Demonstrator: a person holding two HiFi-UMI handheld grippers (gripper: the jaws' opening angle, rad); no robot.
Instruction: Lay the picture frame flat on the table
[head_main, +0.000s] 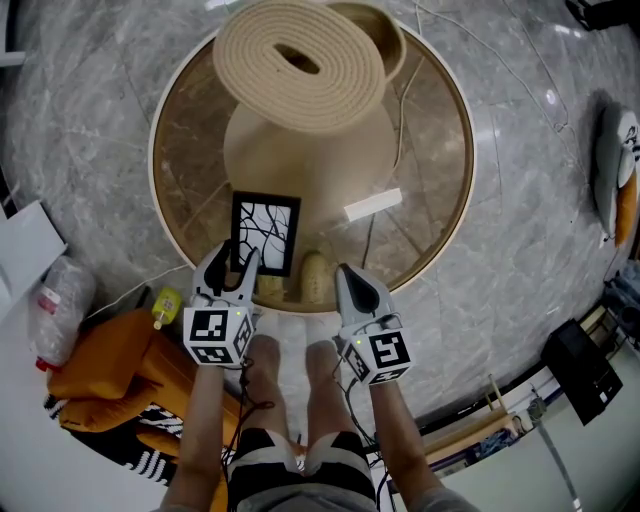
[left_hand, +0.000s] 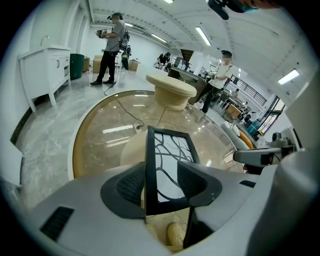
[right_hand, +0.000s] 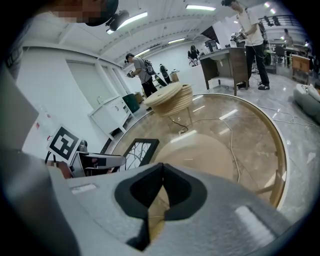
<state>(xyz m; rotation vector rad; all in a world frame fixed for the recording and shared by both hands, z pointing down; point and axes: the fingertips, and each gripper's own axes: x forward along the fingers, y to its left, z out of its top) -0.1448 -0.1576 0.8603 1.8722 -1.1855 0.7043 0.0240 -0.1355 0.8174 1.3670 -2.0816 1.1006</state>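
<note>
Picture frame (head_main: 265, 232) is at the near edge of the round glass surface (head_main: 440, 140), black border w/ a branch pattern, face up toward us. From the head view and the right gripper view it looks to lie flat on the glass, tho we can't say for sure its far end is fully down.

Our left hand-held gripper (head_main: 238, 256) sits at the frame's near-left corner, angled down. In the left gripper view its jaws stand wide apart w/ the frame's near end between them. The pads (left_hand: 131, 184) flank it but don't clamp it, so it's released.

Our right hand-held gripper (head_main: 343, 270) is just right of the frame, apart from it, near the surface rim. Its jaws are clenched together w/ nothing between them.

Behind the frame, mid-surface, stands a tan base w/ a big coiled tan disc (head_main: 300, 62) on top. Through the glass, by the rim, we see tan shoes (head_main: 313, 278). On the floor left of us there's an orange bag (head_main: 100, 365).
</note>
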